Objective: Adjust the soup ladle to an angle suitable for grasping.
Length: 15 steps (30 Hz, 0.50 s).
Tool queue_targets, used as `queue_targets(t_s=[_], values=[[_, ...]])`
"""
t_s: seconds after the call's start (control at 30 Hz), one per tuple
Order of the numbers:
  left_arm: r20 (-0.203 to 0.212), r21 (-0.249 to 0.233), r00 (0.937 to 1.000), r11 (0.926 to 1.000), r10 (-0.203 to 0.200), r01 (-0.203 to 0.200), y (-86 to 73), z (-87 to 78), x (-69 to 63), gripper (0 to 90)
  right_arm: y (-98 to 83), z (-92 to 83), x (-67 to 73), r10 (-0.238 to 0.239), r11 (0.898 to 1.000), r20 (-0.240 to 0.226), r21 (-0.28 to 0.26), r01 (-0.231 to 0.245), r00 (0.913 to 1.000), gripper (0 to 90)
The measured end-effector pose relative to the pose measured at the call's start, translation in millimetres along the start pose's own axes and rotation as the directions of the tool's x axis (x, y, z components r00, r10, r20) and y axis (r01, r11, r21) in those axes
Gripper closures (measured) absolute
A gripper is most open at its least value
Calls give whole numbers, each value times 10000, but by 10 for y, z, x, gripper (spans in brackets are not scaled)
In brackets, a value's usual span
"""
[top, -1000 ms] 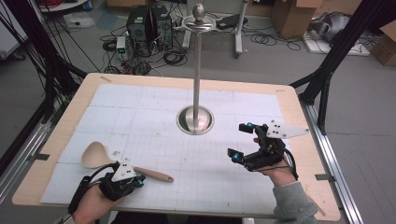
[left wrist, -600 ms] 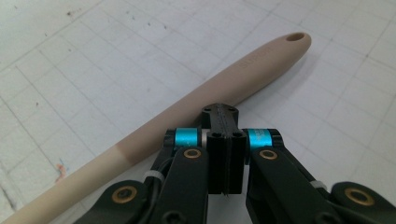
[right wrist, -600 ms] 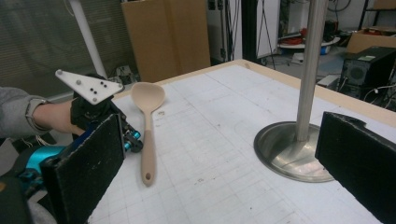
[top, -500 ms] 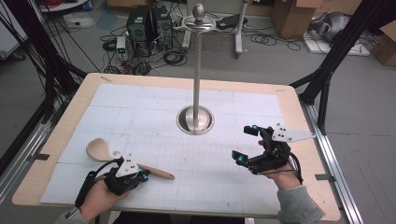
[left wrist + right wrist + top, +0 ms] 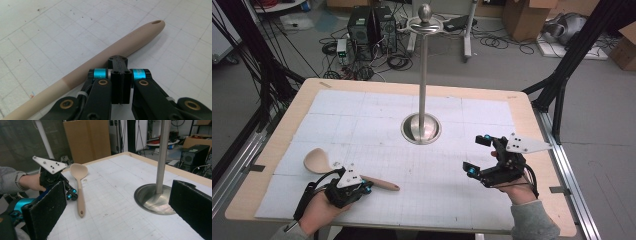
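A pale wooden spoon [image 5: 316, 161] lies flat on the white gridded mat at the front left, its handle pointing right. My left gripper [image 5: 364, 186] rests low over the middle of that handle. In the left gripper view its jaws are pressed together, and the gripper [image 5: 118, 60] meets the near side of the spoon handle [image 5: 135, 37] without clasping it. My right gripper [image 5: 477, 155] hovers at the front right, jaws spread wide with nothing between them. The right gripper view looks across the table at the spoon [image 5: 79, 187] and the left gripper [image 5: 71, 193].
A tall metal pole on a round steel base [image 5: 421, 129] stands at the table's centre, between the two hands. The wooden table edge [image 5: 542, 150] runs close to the right hand. Black frame struts, cables and boxes sit beyond the table.
The right gripper has drifted slightly to the right. The left hand has edged a little right along the spoon handle. Both jaws stand as before.
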<state>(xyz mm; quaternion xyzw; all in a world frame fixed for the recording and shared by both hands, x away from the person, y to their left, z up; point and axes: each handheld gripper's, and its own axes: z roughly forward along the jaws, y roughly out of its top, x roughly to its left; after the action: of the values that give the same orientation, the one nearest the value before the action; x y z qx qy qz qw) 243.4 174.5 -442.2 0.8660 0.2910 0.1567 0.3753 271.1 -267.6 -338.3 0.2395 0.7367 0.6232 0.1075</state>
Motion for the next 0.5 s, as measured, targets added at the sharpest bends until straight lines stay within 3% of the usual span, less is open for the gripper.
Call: queue_targets(t_s=[0.2,0.5], values=[[-76,47,9999,9999,149,-148,-14,9,-18,900,9,8,4,-66,10000,-27,-43,66,10000,3],[-295,-279,9993,9993,246,-254,-47,33,-35,900,17,37,12,-63,10000,-93,-6,63,9999,4]])
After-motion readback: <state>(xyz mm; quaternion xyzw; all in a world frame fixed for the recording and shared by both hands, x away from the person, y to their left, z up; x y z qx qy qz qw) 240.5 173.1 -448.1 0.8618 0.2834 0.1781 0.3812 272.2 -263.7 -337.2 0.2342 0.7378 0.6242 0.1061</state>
